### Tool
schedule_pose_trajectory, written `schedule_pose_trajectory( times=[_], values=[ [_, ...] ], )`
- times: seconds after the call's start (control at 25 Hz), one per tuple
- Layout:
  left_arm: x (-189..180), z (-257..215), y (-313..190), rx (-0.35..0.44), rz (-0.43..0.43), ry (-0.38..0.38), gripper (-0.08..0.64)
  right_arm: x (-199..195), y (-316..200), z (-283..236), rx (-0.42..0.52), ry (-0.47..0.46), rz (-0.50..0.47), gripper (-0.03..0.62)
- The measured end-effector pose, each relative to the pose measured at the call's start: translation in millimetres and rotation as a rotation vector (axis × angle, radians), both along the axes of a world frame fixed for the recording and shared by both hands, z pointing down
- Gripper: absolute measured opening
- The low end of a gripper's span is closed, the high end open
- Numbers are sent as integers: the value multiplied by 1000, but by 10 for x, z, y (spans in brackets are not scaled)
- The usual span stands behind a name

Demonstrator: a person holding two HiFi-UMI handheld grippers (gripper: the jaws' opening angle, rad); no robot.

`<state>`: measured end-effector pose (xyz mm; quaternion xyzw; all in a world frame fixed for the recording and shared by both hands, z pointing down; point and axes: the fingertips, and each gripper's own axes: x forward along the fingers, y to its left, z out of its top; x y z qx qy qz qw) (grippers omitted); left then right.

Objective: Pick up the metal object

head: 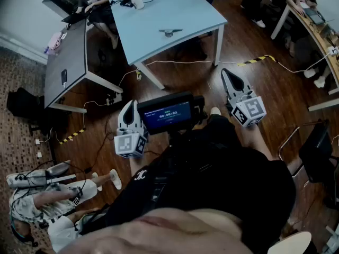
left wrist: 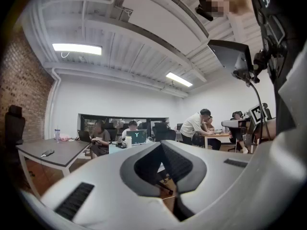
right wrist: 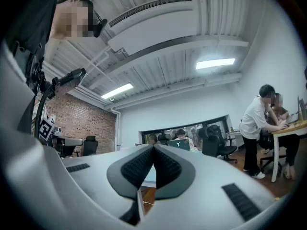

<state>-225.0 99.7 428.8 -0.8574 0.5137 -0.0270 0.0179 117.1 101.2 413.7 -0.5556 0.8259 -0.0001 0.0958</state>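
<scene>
At twelve o'clock in the head view, the metal object [head: 170, 32] is lying alone on the pale blue table [head: 196, 12], well apart from both grippers. The left gripper [head: 128, 106] is hanging at nine o'clock of the small screen [head: 168, 114] on the person's chest and the right gripper [head: 228, 73] at two o'clock. Both are aiming toward the table. I judge they are being carried idle because the reach has not begun.

Along the left gripper view, the left gripper [left wrist: 160, 144] is showing its fingers pressed together on nothing, with seated people [left wrist: 98, 138] at twelve o'clock beyond. The object is not showing there.

Along the right gripper view, the right gripper [right wrist: 154, 147] is likewise showing its fingers together and empty, tilting slightly upward. Closed fingers suit carrying, I judge, and they will need opening before any pickup.
</scene>
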Motion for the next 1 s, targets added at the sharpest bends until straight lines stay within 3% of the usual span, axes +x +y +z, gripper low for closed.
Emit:
schedule_pose_trajectory(
  times=[0.2, 0.32, 0.64, 0.84, 1.0],
  values=[
    [31, 107, -377, -14, 0, 0, -2, -46, -367, 102, 15, 38, -7, -20],
    [137, 121, -711, -19, -3, -14, -2, 38, -742, 117, 8, 5, -21, -20],
    [563, -13, -2187, -11, -51, -16, -2, 408, -2365, 81, 47, 85, -61, -20],
    [954, -230, -3158, -4, -67, 29, -2, 562, -3347, -78, 62, 116, -133, -20],
    [1117, -232, -3713, 4, -96, 7, -2, 630, -3914, -86, 66, 155, -188, -20]
  ],
)
